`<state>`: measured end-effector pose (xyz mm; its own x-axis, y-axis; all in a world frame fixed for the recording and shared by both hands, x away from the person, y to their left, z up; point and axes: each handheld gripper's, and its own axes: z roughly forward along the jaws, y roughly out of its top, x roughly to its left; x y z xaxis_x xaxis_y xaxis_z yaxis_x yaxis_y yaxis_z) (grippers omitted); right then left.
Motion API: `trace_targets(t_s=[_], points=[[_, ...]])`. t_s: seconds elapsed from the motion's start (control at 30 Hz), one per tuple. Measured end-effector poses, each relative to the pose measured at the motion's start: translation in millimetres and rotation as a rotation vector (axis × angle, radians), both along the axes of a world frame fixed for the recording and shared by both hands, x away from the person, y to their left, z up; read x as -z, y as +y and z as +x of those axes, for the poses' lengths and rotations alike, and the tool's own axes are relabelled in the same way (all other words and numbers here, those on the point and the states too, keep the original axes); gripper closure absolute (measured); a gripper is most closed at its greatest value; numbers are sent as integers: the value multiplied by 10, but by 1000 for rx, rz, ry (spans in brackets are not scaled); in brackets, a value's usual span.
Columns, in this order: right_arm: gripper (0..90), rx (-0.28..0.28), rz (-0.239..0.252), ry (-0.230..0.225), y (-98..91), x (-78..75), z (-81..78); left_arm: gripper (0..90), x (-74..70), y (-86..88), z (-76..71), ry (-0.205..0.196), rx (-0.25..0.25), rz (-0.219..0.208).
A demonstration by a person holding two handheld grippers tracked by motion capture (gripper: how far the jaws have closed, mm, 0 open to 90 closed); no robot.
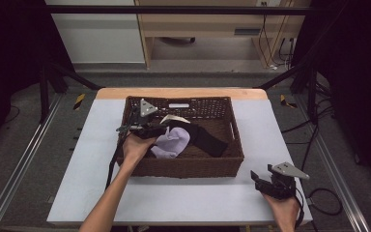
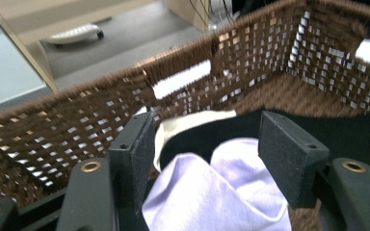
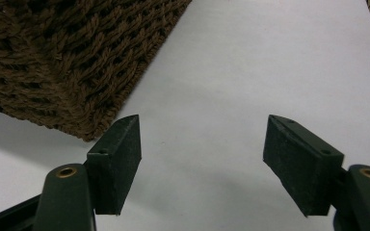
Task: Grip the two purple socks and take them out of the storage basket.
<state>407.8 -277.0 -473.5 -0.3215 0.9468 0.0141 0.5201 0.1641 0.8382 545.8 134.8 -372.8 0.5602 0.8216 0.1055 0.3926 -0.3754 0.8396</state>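
A brown wicker basket (image 1: 188, 166) stands in the middle of the white table (image 1: 174, 198). Inside it lie a lilac cloth (image 1: 171, 142), a black cloth (image 1: 205, 137) and a cream cloth (image 1: 173, 118). My left gripper (image 1: 160, 129) reaches into the basket's left side, low over the lilac cloth. In the left gripper view its jaws (image 2: 207, 130) stand wide apart, with the lilac cloth (image 2: 212, 192) bunched between them and not squeezed. Behind it lie the black cloth (image 2: 347, 134) and the cream cloth (image 2: 183, 126). My right gripper (image 1: 257, 181) rests open at the table's front right, holding nothing.
The right gripper view shows the basket's corner (image 3: 53, 62) to the left of the open jaws (image 3: 202, 130), with bare white table between and beyond them. Metal rails run along both sides of the table. Cables lie on the floor at the right.
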Motion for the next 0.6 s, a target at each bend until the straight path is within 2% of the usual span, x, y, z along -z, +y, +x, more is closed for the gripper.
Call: trace_targets(t_s=[0.07,0.23,0.3,0.33,0.53,0.6], points=[[296,-1,-2,1,5,2,1,376,39,-15,12,16,12,12],[296,-1,-1,3,5,3,4,388,105,-63,46,69,25,74],[296,-1,9,10,10,-1,1,381,130,-75,57,90,32,70],[296,-2,7,10,11,0,1,377,140,-81,59,101,40,86],[296,-4,5,15,13,3,4,360,182,-133,51,125,72,142],[295,-4,-3,11,10,8,9,360,194,-147,48,129,81,142]])
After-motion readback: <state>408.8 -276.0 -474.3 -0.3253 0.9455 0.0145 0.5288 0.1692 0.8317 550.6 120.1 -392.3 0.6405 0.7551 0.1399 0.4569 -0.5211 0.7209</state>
